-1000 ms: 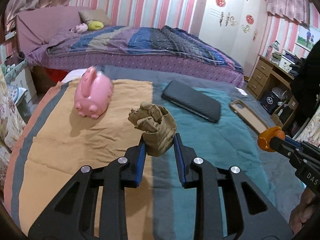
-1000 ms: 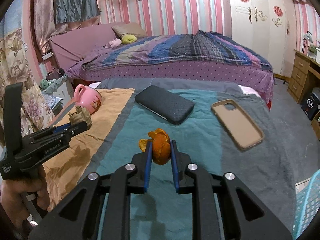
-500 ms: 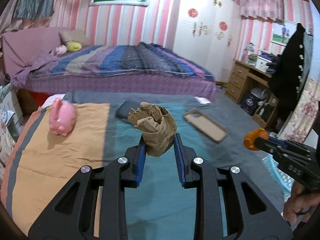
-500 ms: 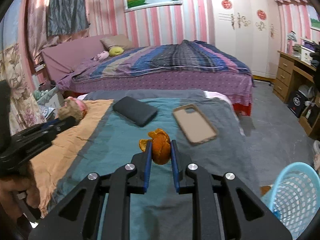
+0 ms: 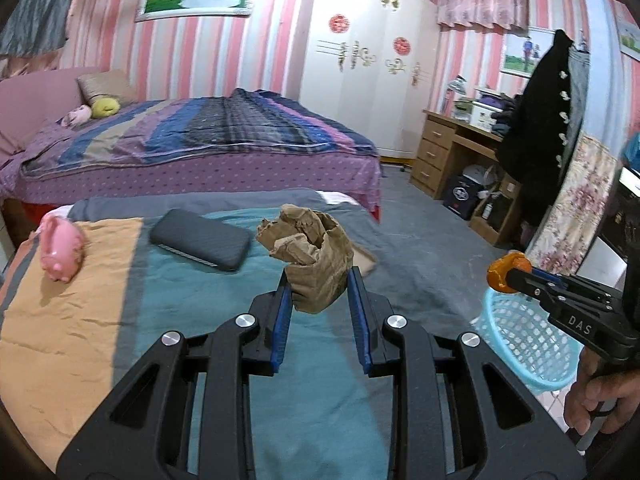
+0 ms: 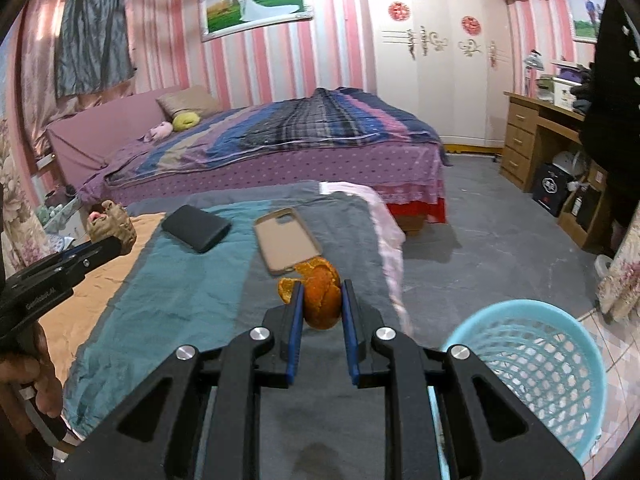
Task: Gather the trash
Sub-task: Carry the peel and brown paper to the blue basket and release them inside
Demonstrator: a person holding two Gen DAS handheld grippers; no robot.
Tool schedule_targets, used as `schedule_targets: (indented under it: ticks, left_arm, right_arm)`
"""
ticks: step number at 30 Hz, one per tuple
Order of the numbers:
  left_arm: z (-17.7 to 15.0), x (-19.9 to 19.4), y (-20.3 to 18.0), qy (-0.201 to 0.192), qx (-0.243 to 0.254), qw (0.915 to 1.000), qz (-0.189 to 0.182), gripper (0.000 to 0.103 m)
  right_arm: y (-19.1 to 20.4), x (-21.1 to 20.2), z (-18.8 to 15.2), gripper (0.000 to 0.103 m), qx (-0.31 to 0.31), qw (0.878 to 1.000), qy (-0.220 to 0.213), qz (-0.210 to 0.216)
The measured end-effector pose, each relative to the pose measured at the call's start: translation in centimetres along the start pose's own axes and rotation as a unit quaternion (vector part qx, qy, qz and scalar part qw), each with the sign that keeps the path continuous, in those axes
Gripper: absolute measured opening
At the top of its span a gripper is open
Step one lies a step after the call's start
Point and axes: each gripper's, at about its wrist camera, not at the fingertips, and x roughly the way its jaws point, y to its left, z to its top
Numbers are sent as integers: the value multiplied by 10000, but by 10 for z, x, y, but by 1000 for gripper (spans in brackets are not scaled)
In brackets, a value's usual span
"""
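Observation:
My left gripper (image 5: 319, 286) is shut on a crumpled brown paper wad (image 5: 310, 258) and holds it above the near bed's teal cover. My right gripper (image 6: 320, 298) is shut on an orange peel (image 6: 320, 298), held above the bed's right edge. A light blue mesh basket (image 6: 536, 364) stands on the floor at the bed's right side; it also shows in the left wrist view (image 5: 524, 344), just below the right gripper's tip with the orange peel (image 5: 506, 272). The paper wad also shows at the left of the right wrist view (image 6: 112, 224).
On the near bed lie a dark case (image 5: 200, 240), a tan phone case (image 6: 286, 240) and a pink piggy bank (image 5: 62, 250). A second bed (image 6: 280, 144) stands behind. A wooden desk (image 6: 536, 140) and hanging dark coat (image 5: 544, 120) are at the right.
Both grippers have swung to the right with their loads still held. The blue basket has come into view at the lower right of both views.

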Motion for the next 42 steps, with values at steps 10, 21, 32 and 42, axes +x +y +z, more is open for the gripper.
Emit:
schedule_targets:
  ticks: [10, 21, 32, 42]
  left_arm:
    - [2, 14, -42, 18, -11, 9990, -438, 26]
    - [-7, 28, -107, 147, 149, 9922, -1230, 26]
    - [-21, 46, -170, 328, 455, 9852, -1620, 26]
    - [-25, 61, -208, 441, 565, 9787, -1926, 26]
  right_arm:
    - [-66, -28, -11, 19, 593, 9967, -178, -532]
    - [-122, -53, -27, 19, 1104, 9882, -324, -1015]
    - [-151, -67, -37, 20, 1246, 9829, -315, -1315]
    - [-167, -70, -42, 47, 1457, 9740, -345, -1701]
